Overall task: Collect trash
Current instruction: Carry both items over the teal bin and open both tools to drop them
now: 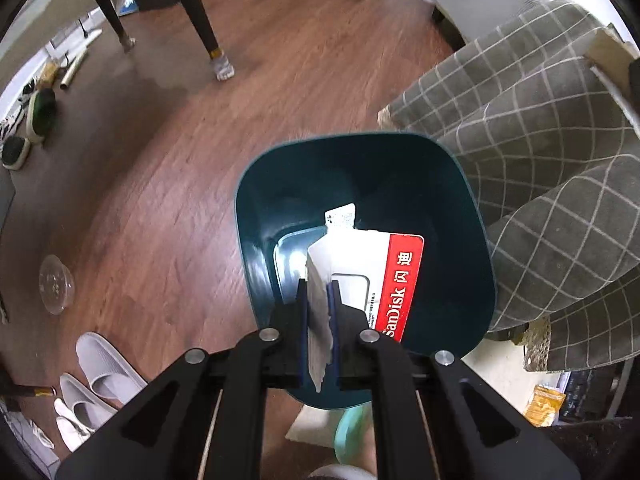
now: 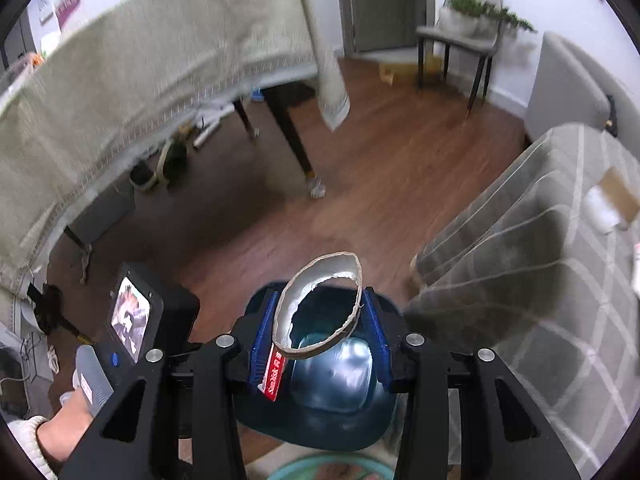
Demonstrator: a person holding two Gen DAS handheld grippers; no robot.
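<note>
Left wrist view: left gripper [image 1: 319, 300] steeply downward over bin [image 1: 472, 208], jaws clenched on SanDisk package [image 1: 384, 272].

Bin [image 1: 460, 208] was glossy teal plastic; card pack [image 1: 384, 276] smooth printed paper; tape core [image 2: 320, 308] rough cardboard; floor [image 1: 280, 92] smooth wood w/ sheen; cover [image 1: 540, 140] matt checked cloth.
</note>
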